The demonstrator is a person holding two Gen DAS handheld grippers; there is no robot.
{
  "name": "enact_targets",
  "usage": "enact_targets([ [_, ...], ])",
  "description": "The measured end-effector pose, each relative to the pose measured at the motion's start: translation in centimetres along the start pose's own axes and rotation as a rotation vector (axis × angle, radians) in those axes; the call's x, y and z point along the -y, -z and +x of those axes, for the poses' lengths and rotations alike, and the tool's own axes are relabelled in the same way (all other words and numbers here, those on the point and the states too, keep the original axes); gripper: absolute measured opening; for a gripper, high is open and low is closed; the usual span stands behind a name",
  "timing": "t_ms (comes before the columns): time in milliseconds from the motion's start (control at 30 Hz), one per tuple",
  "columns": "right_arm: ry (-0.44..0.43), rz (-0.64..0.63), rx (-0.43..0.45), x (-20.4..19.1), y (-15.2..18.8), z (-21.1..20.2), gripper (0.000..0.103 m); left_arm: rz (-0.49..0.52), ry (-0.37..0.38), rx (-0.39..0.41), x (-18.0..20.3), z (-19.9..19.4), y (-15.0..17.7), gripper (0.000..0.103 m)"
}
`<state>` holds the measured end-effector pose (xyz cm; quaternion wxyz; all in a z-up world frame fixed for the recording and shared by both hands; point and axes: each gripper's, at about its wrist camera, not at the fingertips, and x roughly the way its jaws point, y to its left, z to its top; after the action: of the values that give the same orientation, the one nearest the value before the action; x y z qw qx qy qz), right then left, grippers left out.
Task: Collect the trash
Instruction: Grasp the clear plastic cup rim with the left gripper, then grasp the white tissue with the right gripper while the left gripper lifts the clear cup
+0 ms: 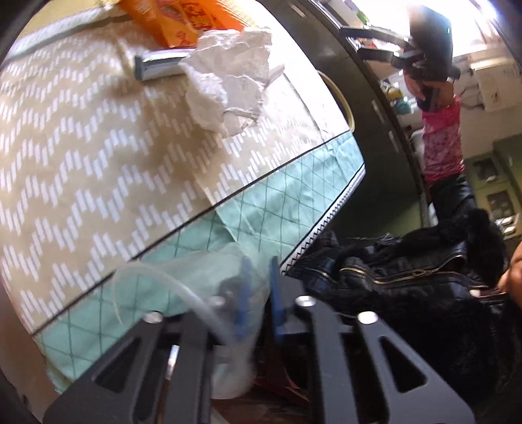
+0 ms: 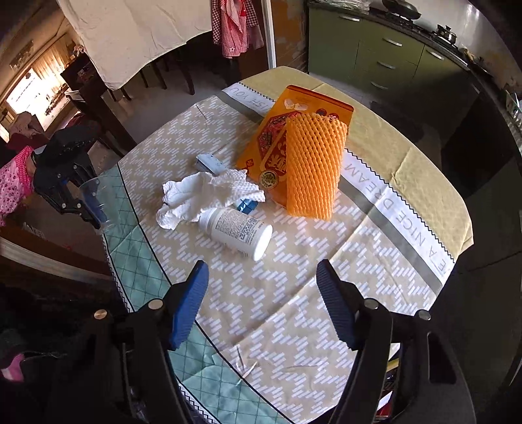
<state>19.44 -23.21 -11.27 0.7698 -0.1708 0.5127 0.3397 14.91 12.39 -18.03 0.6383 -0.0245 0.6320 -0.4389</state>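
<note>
Left wrist view: left gripper point(image 1: 259, 293) at lower centre, blue pads close together, pinching the wall of a clear plastic cup point(image 1: 195, 280); cup is blurred, hangs over the table edge at lower left of centre. Table point(image 1: 81, 182) covered in beige zigzag cloth with a mint diamond border, fills the left half. Crumpled white tissue point(image 1: 228, 88) lies upper centre on the cloth, touching a silver flat object point(image 1: 156, 67) to its left; orange packet point(image 1: 182, 19) at top edge just behind. Black bag with gold zip point(image 1: 407, 277) at lower right, off the table. Right gripper point(image 1: 375, 42) seen upper right, held by a hand with a pink sleeve point(image 1: 442, 143) below it.

Right wrist view: right gripper point(image 2: 262, 303) at bottom, blue pads wide apart, nothing between them, above the cloth. White pill bottle point(image 2: 236, 231) lies on its side at centre, just beyond the pads. Tissue point(image 2: 202, 195) just upper left of the bottle, touching it; small blue item point(image 2: 246, 205) tucked between them. Orange foam net sleeve point(image 2: 313, 166) leans on the orange packet point(image 2: 293, 107), upper centre right. Silver object point(image 2: 210, 163) above the tissue. Left gripper point(image 2: 94, 208) at left edge of frame, off the table rim, clamped on the clear cup point(image 2: 93, 192). Small scraps point(image 2: 244, 368) on the cloth at lower centre
</note>
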Motion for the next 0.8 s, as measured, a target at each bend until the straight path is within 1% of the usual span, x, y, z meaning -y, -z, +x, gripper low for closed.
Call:
enact_targets([
  [33, 0.000, 0.004, 0.004, 0.1, 0.4, -0.3, 0.069, 0.024, -0.025, -0.010, 0.5, 0.2, -0.5, 0.003],
  [100, 0.006, 0.016, 0.018, 0.5, 1.3, -1.1, 0.069, 0.064, -0.077, -0.036, 1.5, 0.7, -1.5, 0.003],
  [133, 0.009, 0.024, 0.025, 0.8, 1.7, -1.5, 0.069, 0.075, -0.090, -0.043, 1.6, 0.9, -2.0, 0.003],
  [233, 0.020, 0.045, 0.047, 1.5, 2.7, -2.1, 0.069, 0.118, -0.131, -0.039, 2.6, 1.3, -3.2, 0.003],
  [300, 0.029, 0.017, 0.061, 1.3, 3.0, -2.1, 0.070, 0.151, -0.176, -0.032, 3.4, 1.5, -3.7, 0.003],
  [333, 0.028, -0.016, 0.063, 0.8, 3.0, -2.0, 0.075, 0.159, -0.198, -0.034, 3.5, 1.5, -3.9, 0.003],
  [400, 0.076, -0.133, 0.090, -0.9, 2.6, -1.6, 0.082, 0.174, -0.224, -0.034, 3.9, 1.3, -4.1, 0.003],
  [500, 0.129, -0.312, 0.115, -3.6, 1.4, -0.3, 0.082, 0.197, -0.246, -0.006, 5.1, -0.1, -4.3, 0.003],
  [567, 0.139, -0.390, 0.109, -4.8, 0.2, 1.2, 0.078, 0.209, -0.270, 0.036, 5.9, -1.8, -4.1, 0.003],
  [600, 0.123, -0.398, 0.092, -4.9, -0.5, 2.2, 0.074, 0.214, -0.283, 0.057, 6.2, -2.7, -4.0, 0.003],
  [633, 0.100, -0.370, 0.062, -4.8, -1.3, 3.2, 0.071, 0.219, -0.296, 0.077, 6.6, -3.6, -3.8, 0.003],
  [733, -0.070, -0.196, 0.002, -3.3, -3.9, 6.0, 0.069, 0.232, -0.334, 0.123, 7.5, -5.8, -3.5, 0.003],
  [800, -0.120, -0.093, -0.030, -2.3, -5.1, 7.7, 0.070, 0.242, -0.350, 0.138, 7.9, -6.7, -3.3, 0.003],
])
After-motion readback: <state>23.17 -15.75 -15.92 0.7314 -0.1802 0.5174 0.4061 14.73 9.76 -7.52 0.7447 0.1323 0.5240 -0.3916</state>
